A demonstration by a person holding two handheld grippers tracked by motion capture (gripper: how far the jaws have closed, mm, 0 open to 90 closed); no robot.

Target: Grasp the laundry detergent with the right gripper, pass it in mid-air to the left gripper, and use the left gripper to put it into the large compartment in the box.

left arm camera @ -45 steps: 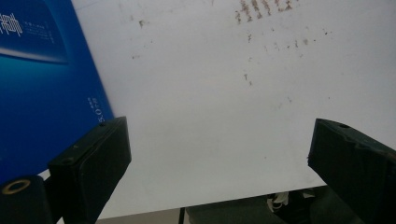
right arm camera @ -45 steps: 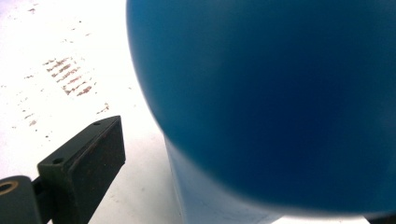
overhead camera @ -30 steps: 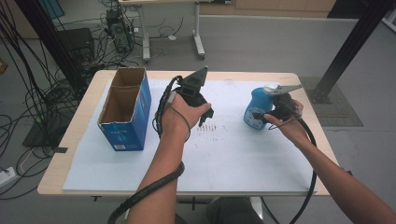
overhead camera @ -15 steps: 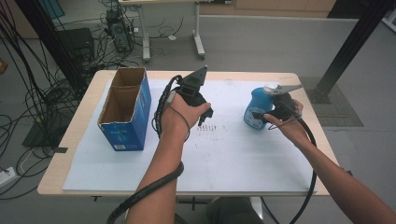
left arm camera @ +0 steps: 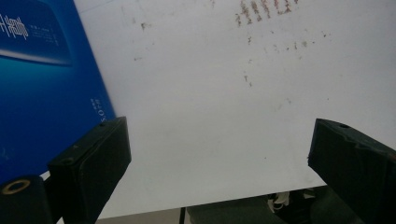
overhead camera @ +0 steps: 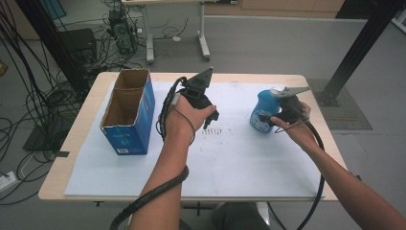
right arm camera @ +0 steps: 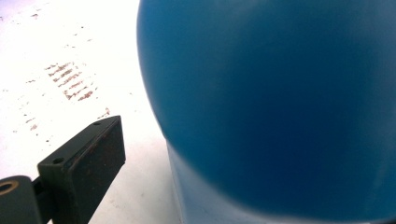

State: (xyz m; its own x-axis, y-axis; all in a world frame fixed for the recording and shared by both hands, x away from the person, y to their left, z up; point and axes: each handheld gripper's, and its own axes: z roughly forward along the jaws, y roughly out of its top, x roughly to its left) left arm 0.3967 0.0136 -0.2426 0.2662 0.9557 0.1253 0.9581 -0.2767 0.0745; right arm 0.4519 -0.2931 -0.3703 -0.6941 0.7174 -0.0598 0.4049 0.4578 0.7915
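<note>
Two tongs work over the white-covered surface [overhead camera: 143, 177]: the left tongs [left arm camera: 219, 168] hang wide open and empty beside the blue carton [overhead camera: 128, 112], while the right tongs [overhead camera: 274, 116] press against the blue bottle [overhead camera: 262, 111] standing near the surface's right edge. That bottle hides one jaw up close, so their grip cannot be told. Both hands sit as they did a moment earlier.

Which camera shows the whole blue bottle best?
The high view: the blue bottle stands whole on the white sheet, right beside the right hand-held gripper. The right gripper view is so close that it shows just a blurry blue wall. The left gripper view looks at the blue box instead.
</note>
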